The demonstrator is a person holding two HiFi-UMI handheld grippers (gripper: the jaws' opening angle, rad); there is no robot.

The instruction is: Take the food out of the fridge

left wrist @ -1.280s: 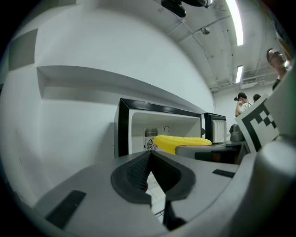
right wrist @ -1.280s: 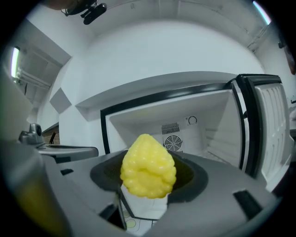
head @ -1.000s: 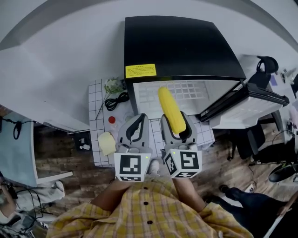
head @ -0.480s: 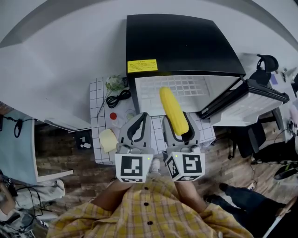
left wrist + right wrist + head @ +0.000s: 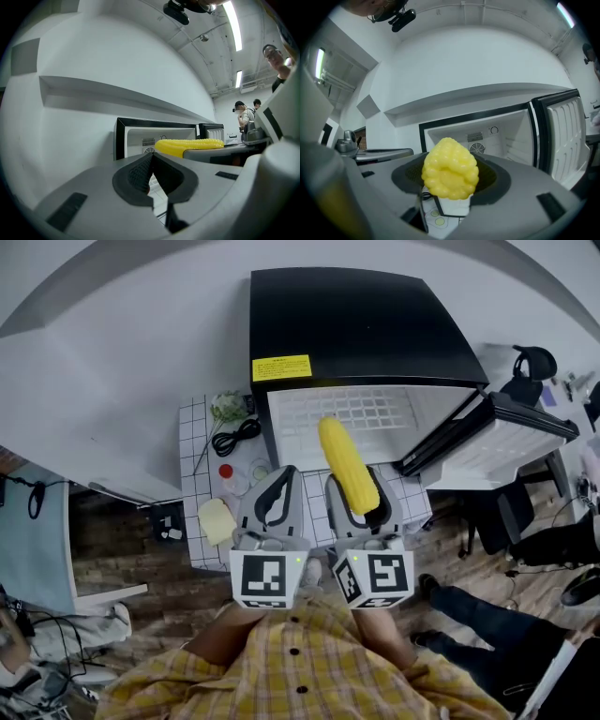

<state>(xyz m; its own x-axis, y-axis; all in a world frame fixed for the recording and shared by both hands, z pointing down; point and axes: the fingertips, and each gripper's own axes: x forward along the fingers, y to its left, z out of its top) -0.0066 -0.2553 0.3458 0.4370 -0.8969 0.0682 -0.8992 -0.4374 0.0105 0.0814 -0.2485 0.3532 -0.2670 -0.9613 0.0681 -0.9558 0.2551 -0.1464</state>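
A yellow corn cob [image 5: 345,457] lies lengthwise between the jaws of my right gripper [image 5: 359,486], which is shut on it; its tip [image 5: 450,168] points at the fridge. The black fridge [image 5: 366,324] stands just ahead with its door [image 5: 497,437] swung open to the right and a white interior [image 5: 497,136] showing. My left gripper [image 5: 281,479] is alongside to the left, shut with nothing between its pads [image 5: 140,173]. In the left gripper view the corn cob [image 5: 190,145] shows to the right, in front of the fridge [image 5: 136,136].
Left of the fridge a white tiled table [image 5: 192,442] carries a black cable [image 5: 234,440], a small plant [image 5: 227,409], a red round thing [image 5: 225,472] and a pale yellow item [image 5: 216,521]. A person's legs [image 5: 487,634] are at the lower right; people [image 5: 243,115] stand beyond the door.
Both grippers have shifted slightly with the corn still gripped in the right one. The bystander's legs at the lower right have moved closer in.
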